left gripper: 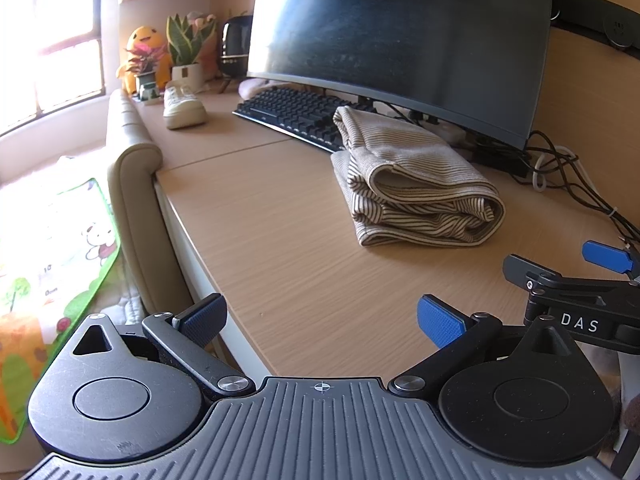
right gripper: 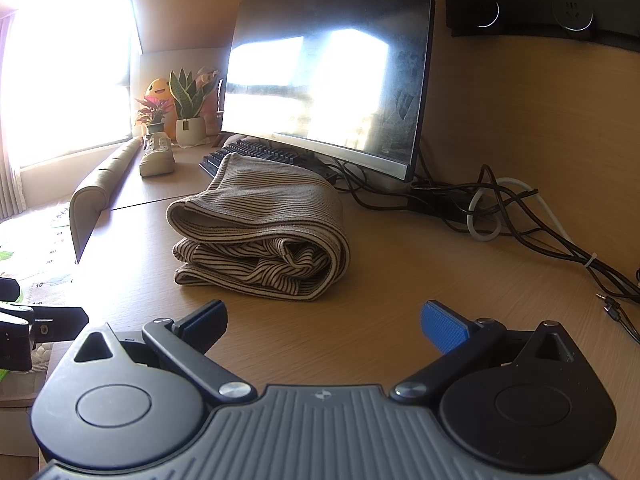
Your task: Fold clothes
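A beige garment with thin dark stripes lies folded in a thick bundle on the wooden desk, just in front of the keyboard. The right wrist view shows the same striped bundle ahead of centre. My left gripper is open above the desk's near edge, well short of the garment, nothing between its blue pads. My right gripper is open too, empty, a short way in front of the bundle. The right gripper's fingers show at the right edge of the left wrist view.
A dark monitor and black keyboard stand behind the garment. Tangled cables lie at the right. A white shoe, potted plants and a yellow plush toy sit at the back left. A padded bed edge borders the desk's left side.
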A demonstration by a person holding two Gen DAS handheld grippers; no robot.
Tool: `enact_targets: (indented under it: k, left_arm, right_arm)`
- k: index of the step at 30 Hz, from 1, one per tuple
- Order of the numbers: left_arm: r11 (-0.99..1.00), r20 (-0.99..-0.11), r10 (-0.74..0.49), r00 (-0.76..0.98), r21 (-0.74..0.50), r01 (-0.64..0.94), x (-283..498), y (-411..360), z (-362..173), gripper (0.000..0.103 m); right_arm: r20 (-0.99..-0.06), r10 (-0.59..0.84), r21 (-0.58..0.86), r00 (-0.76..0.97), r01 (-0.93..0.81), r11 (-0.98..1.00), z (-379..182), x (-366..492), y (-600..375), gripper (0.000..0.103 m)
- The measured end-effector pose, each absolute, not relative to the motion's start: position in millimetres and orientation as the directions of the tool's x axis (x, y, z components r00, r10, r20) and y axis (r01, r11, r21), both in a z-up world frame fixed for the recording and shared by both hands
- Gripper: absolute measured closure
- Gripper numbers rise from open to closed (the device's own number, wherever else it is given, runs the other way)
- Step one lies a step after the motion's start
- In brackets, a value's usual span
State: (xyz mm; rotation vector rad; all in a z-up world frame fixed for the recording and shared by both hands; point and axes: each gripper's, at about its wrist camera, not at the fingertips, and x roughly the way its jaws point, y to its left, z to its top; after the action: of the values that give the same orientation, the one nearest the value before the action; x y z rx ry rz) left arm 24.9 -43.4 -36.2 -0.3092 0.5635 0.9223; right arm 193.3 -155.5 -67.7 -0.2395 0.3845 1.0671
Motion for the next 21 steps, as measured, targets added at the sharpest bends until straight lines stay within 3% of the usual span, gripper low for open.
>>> enact_targets:
  k: [21]
  left_arm:
    - [0.568,-0.582,0.664,0.47,-0.016,-0.823,23.7,-43.0,-37.1,0.0]
  right_arm:
    - [-0.419,0.801,-0.002,0.428,-0.882,0.47,-67.8,193.7,-155.4,0.0]
